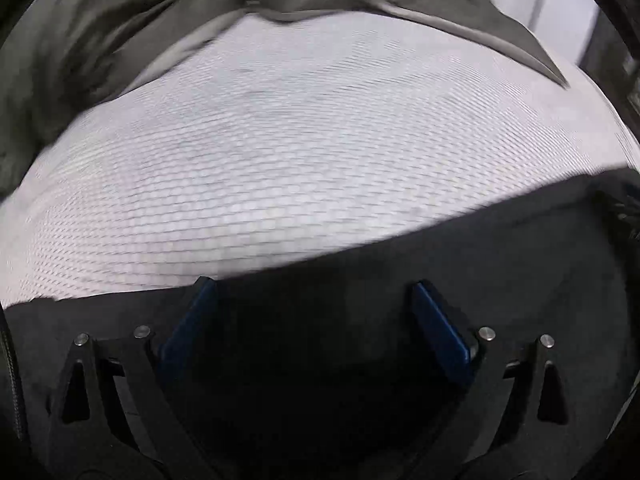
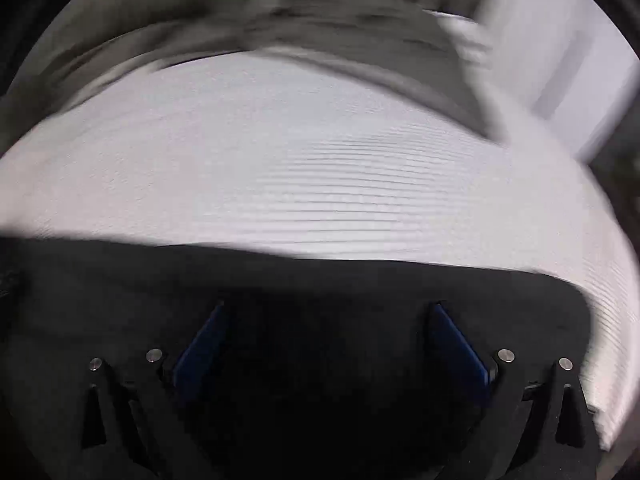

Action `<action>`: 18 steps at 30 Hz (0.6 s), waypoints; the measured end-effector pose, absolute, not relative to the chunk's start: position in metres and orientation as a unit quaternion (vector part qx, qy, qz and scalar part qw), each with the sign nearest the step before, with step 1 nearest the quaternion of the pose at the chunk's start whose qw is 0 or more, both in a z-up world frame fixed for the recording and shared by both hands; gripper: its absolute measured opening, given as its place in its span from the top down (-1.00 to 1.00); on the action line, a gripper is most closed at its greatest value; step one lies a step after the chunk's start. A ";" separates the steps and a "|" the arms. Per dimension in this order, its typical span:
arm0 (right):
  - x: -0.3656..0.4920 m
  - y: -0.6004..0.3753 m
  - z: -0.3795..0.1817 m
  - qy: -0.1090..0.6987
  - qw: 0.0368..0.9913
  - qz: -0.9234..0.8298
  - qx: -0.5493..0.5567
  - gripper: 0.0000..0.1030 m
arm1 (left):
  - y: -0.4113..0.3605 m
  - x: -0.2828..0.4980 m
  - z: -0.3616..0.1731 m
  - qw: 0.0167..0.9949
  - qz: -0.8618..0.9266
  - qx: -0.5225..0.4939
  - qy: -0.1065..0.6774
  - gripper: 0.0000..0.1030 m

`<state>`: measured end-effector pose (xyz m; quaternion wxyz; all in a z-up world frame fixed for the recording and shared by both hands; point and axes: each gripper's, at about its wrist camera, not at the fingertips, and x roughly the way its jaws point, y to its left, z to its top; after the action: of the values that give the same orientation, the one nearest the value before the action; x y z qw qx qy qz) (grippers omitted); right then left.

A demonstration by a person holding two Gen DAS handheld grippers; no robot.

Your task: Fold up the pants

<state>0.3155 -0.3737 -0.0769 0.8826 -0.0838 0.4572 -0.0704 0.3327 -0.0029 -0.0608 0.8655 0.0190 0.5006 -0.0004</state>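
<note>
Left wrist view. Left tongs (image 1: 310,288) spread wide, blue pads (image 1: 438,328) well apart, nothing pinched between them. Dark pants (image 1: 440,264) spread flat beneath and around the tongs, matte, almost black, filling the lower part of the view. Near edge of the cloth running as a slanted line from lower left to upper right across the white textured bench (image 1: 300,152). Second dark stretch of the pants arching over the top and down the left side, grey where lit, ending at the right in a sharp pointed corner. Broad bare band of bench open between the two dark stretches. Fine grid pattern on the bench surface legible here despite slight blur.

Right wrist view. Right tongs (image 2: 330,310) likewise spread, blue pads (image 2: 460,344) apart, gripping nothing. Pants (image 2: 160,288) lying dark under the tongs, edge nearly level, dropping away in a rounded corner at the right. Bare bench (image 2: 300,168) ahead, and wrapping round that corner to the lower right, unlike in the left view. Far stretch of cloth heavily smeared by motion blur along the top; bench pattern reduced to horizontal streaks. Pale upright surface beyond the bench at upper right, too blurred to identify.
</note>
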 end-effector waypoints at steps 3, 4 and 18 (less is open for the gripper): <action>0.317 -0.448 -0.076 0.452 0.882 -0.133 -0.012 -0.93 | 0.028 0.328 -0.060 0.868 0.036 -0.004 0.495 -0.89; 0.315 -0.459 -0.076 0.454 0.881 -0.134 0.004 -0.93 | 0.032 0.325 -0.058 0.870 0.037 -0.010 0.492 -0.87; 0.161 -0.379 -0.037 0.419 0.903 0.082 -0.048 -0.95 | -0.059 0.166 -0.024 0.902 -0.075 0.030 0.425 -0.97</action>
<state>0.1606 -0.3790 -0.0372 0.9032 -0.0481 0.4187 0.0817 0.1660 -0.0587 -0.0242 0.9016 0.0303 0.4249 -0.0754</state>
